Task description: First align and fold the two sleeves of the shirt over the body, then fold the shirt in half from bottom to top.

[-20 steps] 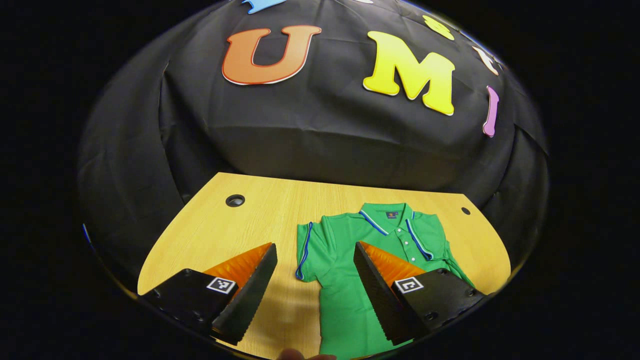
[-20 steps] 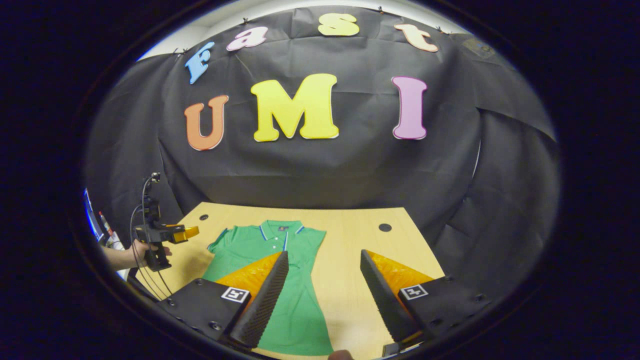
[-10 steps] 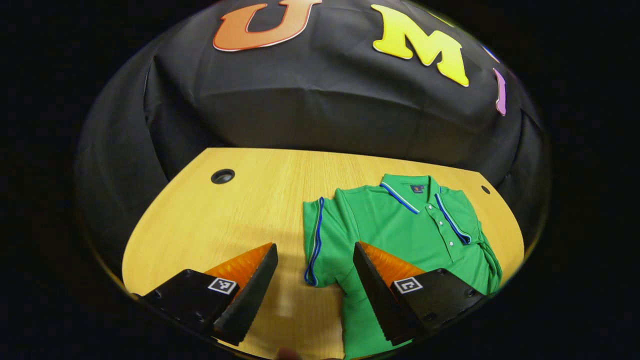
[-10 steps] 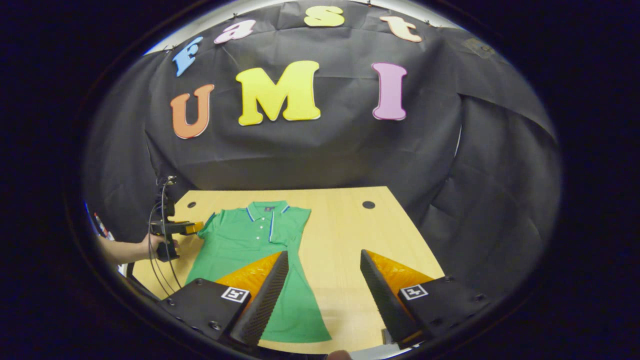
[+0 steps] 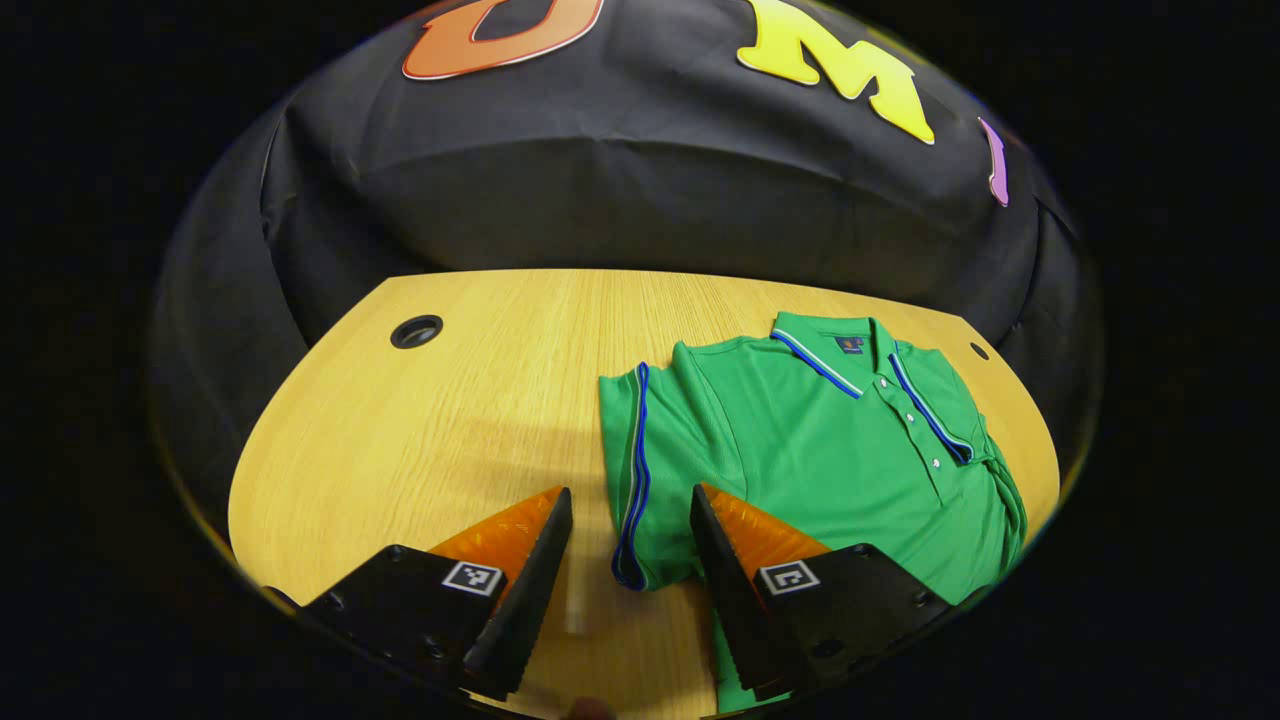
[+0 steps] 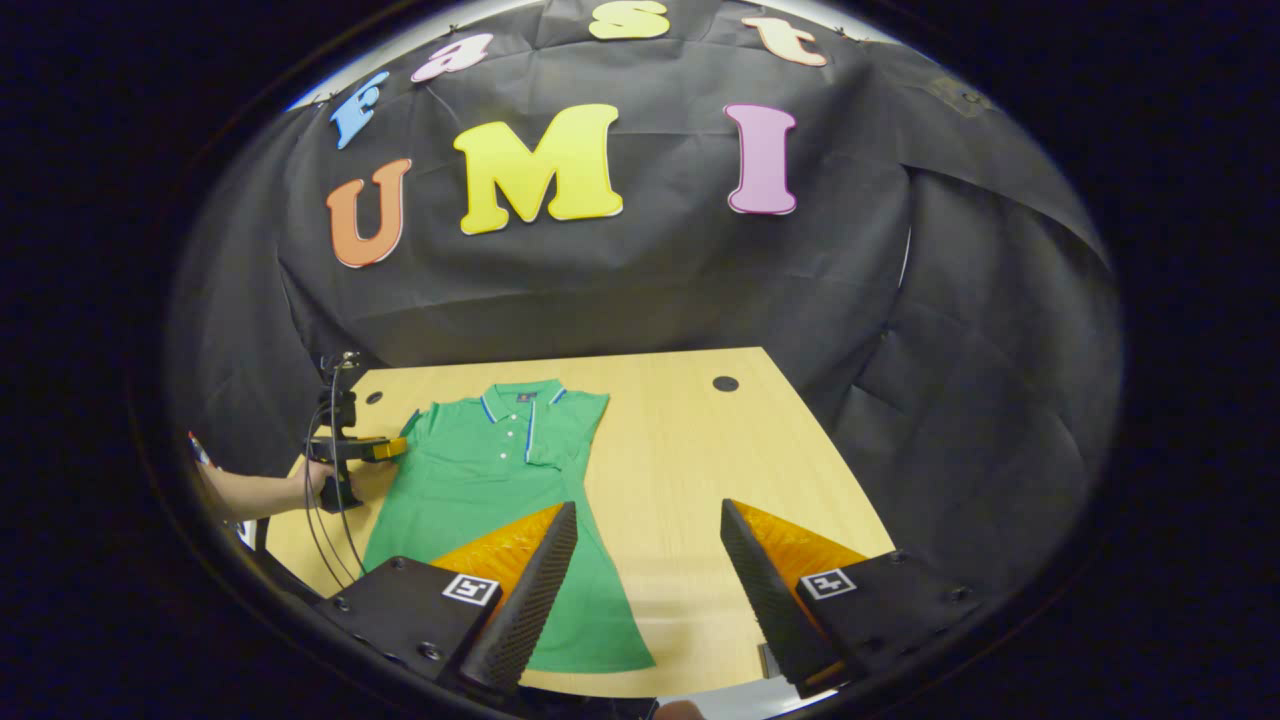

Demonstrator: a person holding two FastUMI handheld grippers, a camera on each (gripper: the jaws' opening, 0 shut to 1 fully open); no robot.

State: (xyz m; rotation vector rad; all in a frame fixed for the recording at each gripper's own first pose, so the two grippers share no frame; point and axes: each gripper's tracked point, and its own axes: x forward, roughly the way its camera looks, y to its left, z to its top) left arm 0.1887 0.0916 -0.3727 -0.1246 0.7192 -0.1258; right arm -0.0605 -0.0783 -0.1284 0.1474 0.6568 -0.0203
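A green polo shirt with blue trim lies flat on the wooden table, collar away from me. Its left sleeve is spread out sideways, and its blue-edged cuff lies between the fingers of my open left gripper, low over the table. In the right gripper view the shirt lies to the left, with its right sleeve folded in over the body. There a hand holds the left gripper at the shirt's far sleeve. My right gripper stands open over bare table beside the shirt's lower right edge.
The table has round cable holes near its back corners. Black cloth walls close in behind and on both sides. The table's front edge runs just under my right gripper. Cables hang from the left gripper.
My left gripper has moved forward and down onto the left sleeve, and its fingers have narrowed a little. The right gripper view has tilted down, and that gripper stays open.
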